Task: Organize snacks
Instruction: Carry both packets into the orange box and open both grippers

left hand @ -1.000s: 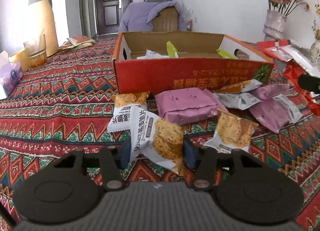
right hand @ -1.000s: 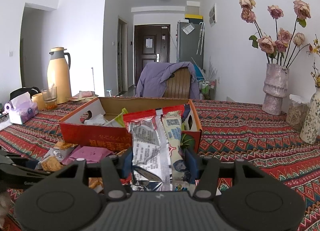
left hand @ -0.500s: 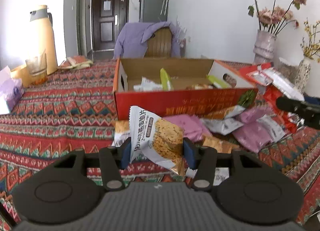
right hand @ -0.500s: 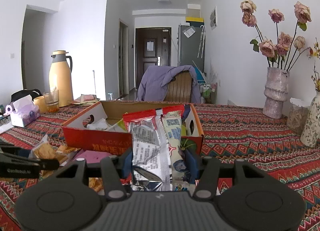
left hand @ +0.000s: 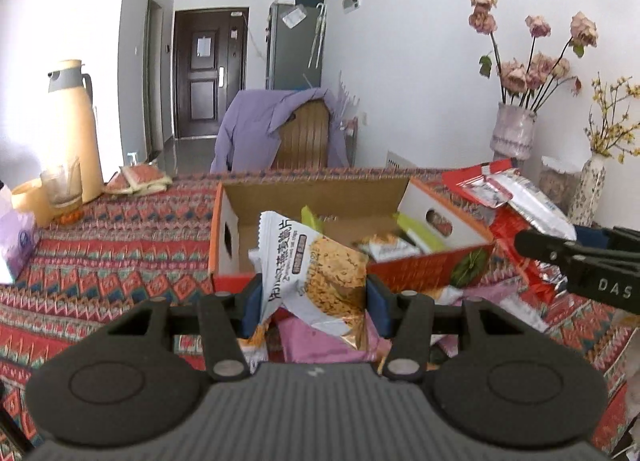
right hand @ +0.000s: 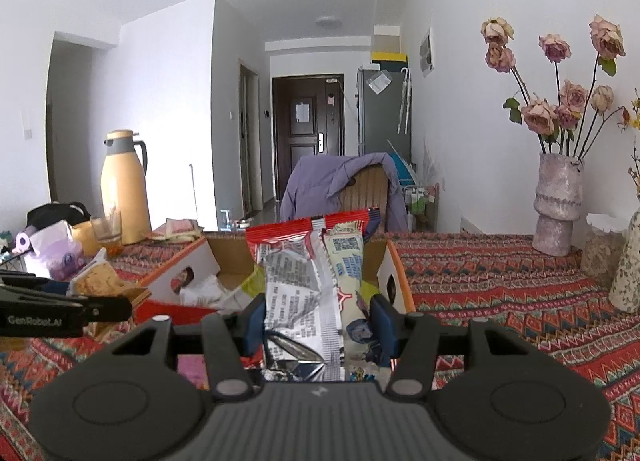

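Note:
My left gripper [left hand: 312, 307] is shut on a white oat-crisp packet [left hand: 316, 265], held in the air just in front of the open orange cardboard box [left hand: 424, 265]. The box holds several small packets. My right gripper [right hand: 318, 327] is shut on a red and silver snack bag [right hand: 304, 285], upright before the same box [right hand: 400, 281]. The right gripper's finger [left hand: 576, 261] shows at the right edge of the left wrist view. The left gripper's finger [right hand: 64, 311] and its packet [right hand: 98, 281] appear at the left of the right wrist view.
Loose purple and orange packets [left hand: 332, 341] lie on the patterned tablecloth [left hand: 112, 253] in front of the box. A yellow thermos [left hand: 76, 133], a glass [left hand: 62, 189] and a tissue pack [left hand: 16, 237] stand at left. Vases with flowers [right hand: 558, 205] stand at right. A chair [left hand: 304, 137] is behind.
The left gripper has risen off the table with the oat-crisp packet, up to the box's front wall. The right gripper with its bag has stayed in place.

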